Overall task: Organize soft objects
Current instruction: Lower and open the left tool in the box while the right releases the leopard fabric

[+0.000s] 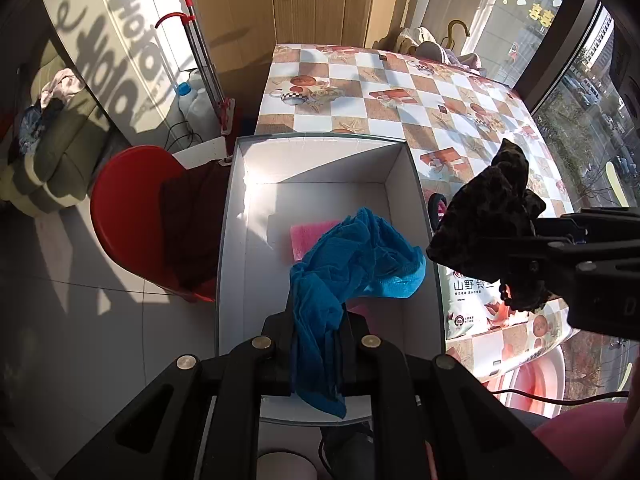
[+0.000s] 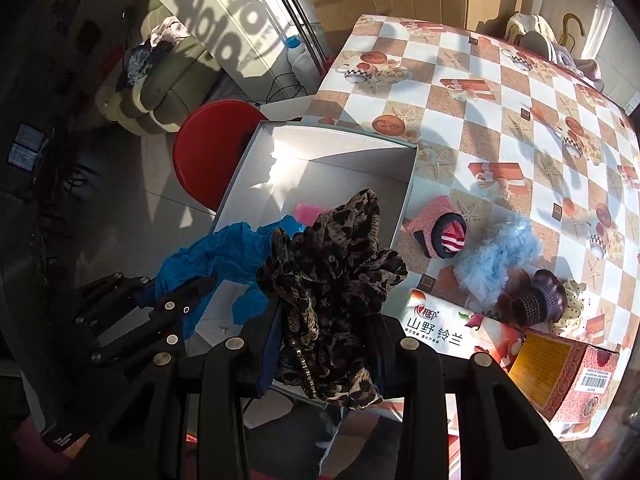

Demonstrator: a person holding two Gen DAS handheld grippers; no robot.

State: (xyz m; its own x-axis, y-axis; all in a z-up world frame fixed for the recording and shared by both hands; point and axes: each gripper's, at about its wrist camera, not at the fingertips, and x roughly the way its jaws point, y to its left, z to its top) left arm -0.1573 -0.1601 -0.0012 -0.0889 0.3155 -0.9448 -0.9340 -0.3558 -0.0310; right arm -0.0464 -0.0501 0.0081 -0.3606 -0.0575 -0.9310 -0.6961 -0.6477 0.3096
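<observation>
A: What was held by each tool?

B: The blue cloth (image 1: 352, 264) was pinched between the fingers of the left gripper (image 1: 316, 332), which were pressed together on it; the cloth was draped down into the white box (image 1: 236, 208). The leopard-print scarf (image 2: 332, 280) was clamped in the same way by the right gripper (image 2: 328, 344) and was carried in the air near the box's right wall, not yet lowered inside.

A: What had been put away by then?

B: Only a pink piece (image 1: 310, 236) was seen lying on the box floor, partly covered by the blue cloth. Neither held item had been released.

A: And what was left?

B: On the checked tablecloth (image 2: 500, 120), beside the box, a pink knitted piece (image 2: 428, 212), a striped sock (image 2: 452, 236), a fluffy light-blue item (image 2: 496, 256), a purple knitted item (image 2: 540, 296) and a dotted cream fabric (image 2: 572, 308) were left unsorted. The task was judged to be at an early stage, with most of the pieces still outside the box.
</observation>
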